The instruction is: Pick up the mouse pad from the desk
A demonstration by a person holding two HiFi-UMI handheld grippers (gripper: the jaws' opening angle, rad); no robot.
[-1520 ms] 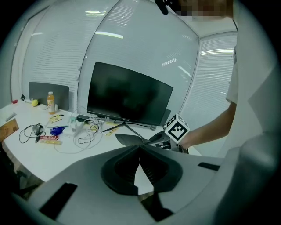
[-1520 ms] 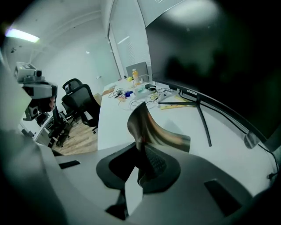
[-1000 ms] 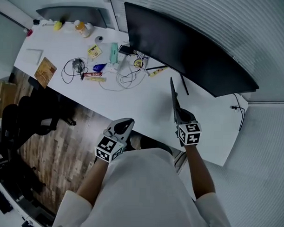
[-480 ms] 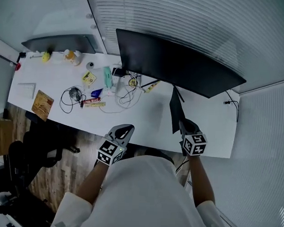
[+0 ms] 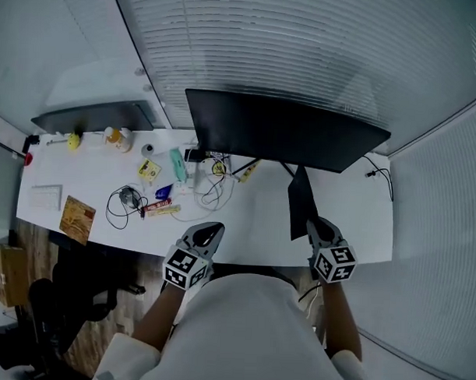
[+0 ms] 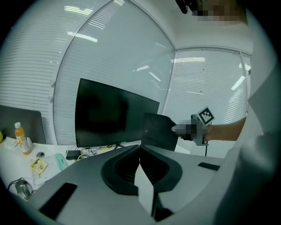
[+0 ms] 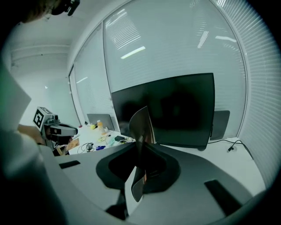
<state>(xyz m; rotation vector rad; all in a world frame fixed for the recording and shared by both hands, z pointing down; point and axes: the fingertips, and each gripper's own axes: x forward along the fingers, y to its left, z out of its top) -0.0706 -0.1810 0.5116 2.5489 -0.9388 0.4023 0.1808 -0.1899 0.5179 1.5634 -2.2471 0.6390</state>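
The black mouse pad (image 5: 301, 204) hangs in the air above the white desk (image 5: 260, 217), standing on edge in front of the monitor (image 5: 283, 132). My right gripper (image 5: 318, 229) is shut on its near edge; in the right gripper view the thin sheet (image 7: 141, 125) runs up from between the jaws. The left gripper view shows the pad (image 6: 159, 131) held out by the right gripper (image 6: 193, 131). My left gripper (image 5: 207, 234) is shut with nothing in it, over the desk's front edge to the left of the pad.
The left half of the desk holds cables (image 5: 124, 201), a teal bottle (image 5: 178, 164), snack packets (image 5: 149, 170), an orange juice bottle (image 5: 115, 137), a cork coaster (image 5: 78, 216) and a laptop (image 5: 96, 114). A black office chair (image 5: 62, 312) stands on the wooden floor.
The right gripper has lifted the mouse pad higher off the desk. The left gripper has risen too. The head camera has tilted up, and more of the blinds shows.
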